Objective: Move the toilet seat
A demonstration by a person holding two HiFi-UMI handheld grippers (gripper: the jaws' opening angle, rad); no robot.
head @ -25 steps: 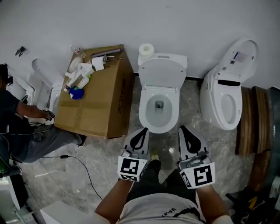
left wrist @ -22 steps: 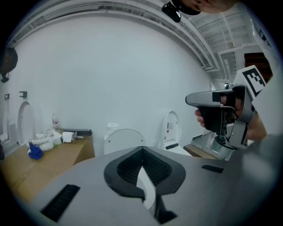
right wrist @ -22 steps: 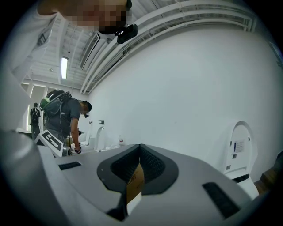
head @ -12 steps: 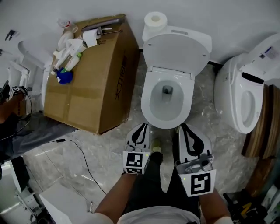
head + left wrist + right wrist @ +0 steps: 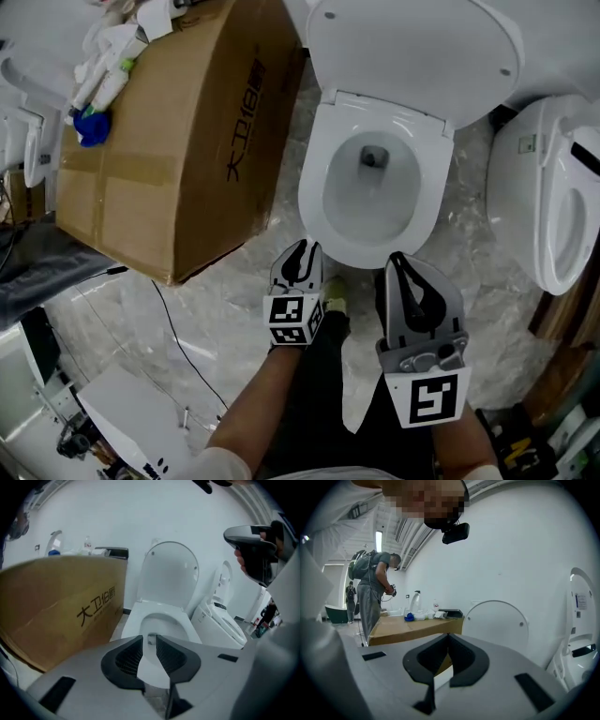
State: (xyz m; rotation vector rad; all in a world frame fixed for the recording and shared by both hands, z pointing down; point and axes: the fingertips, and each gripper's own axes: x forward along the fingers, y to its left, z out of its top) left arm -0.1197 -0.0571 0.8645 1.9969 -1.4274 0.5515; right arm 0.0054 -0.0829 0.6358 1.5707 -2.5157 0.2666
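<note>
Held just short of the toilet (image 5: pixel 311 192) with lid (image 5: pixel 412 47) raised: left tool (image 5: pixel 300 249) just parting, empty; right tool (image 5: pixel 399 259) closed together.

head view: bright, even, diffuse light from above. soft, short shadows lie on the floor along the cardboard box (image 5: pixel 178 141) and round the toilet bowl (image 5: pixel 370 248). the white porcelain is close to washed out. both gripper views: heavy fisheye bending, black vignette at the corners, near foreground soft. right gripper view: one bright strip (image 5: pixel 378 541) glares high at left.
</note>
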